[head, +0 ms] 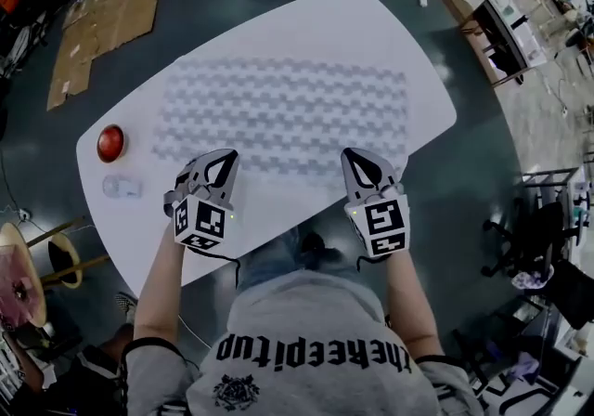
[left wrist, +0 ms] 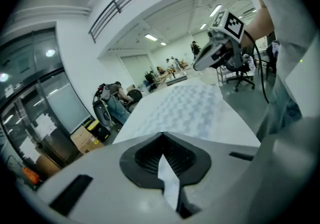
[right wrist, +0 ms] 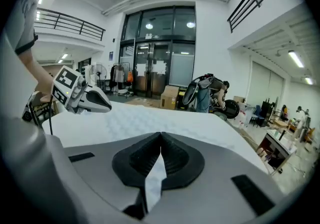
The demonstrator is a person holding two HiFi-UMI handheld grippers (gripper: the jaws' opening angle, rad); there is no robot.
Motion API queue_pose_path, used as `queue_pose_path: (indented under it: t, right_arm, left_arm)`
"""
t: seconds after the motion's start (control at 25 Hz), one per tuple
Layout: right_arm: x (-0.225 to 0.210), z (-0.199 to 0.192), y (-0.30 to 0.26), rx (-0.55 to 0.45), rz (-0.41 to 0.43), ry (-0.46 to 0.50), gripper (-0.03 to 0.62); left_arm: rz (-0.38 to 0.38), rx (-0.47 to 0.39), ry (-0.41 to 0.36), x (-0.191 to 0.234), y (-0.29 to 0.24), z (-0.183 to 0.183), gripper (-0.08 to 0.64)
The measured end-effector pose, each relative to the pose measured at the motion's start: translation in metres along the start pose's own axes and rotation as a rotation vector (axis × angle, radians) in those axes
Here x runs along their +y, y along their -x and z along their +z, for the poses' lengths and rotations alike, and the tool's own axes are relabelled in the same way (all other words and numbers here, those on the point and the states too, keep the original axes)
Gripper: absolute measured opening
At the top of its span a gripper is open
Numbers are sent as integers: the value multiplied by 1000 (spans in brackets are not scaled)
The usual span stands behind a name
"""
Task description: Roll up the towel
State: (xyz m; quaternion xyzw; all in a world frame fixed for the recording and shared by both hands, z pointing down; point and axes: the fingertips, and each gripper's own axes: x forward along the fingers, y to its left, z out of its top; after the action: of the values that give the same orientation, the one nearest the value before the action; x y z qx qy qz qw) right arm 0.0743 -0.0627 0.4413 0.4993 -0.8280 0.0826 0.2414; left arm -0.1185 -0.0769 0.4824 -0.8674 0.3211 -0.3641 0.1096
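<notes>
Hovering over flat checker-textured towel (head: pixel 288 112) on rounded table (head: pixel 371 24); left gripper (head: pixel 221 163), right gripper (head: pixel 360 162) closed.

Reads as a lab or workshop hall, not a home: double-height room with a mezzanine railing (right wrist: pixel 65 20), tall glass entrance doors (right wrist: pixel 160 63), ceiling strip lights (left wrist: pixel 150 37) and a dark grey hard floor (head: pixel 464 182). Flattened cardboard (head: pixel 102 24) and a cardboard box (right wrist: pixel 170 97) sit on the floor, a side desk (head: pixel 506 33) is loaded with gear, and an office chair (left wrist: pixel 245 70) stands in the open. One large white table (head: pixel 353 24) stands in the middle, with a person (left wrist: pixel 195 48) among more benches at the far end.
</notes>
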Motion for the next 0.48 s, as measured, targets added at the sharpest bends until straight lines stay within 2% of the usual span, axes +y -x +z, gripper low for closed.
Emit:
queue_pose_path:
  t: [0.24, 0.48]
  right_arm:
    - [27, -65, -25, 179, 89, 63, 30]
    - [55, -116, -35, 325, 220, 155, 86]
  left_arm:
    - [-180, 130, -162, -39, -25, -53, 8]
    - [-333, 214, -281, -68, -31, -88, 77]
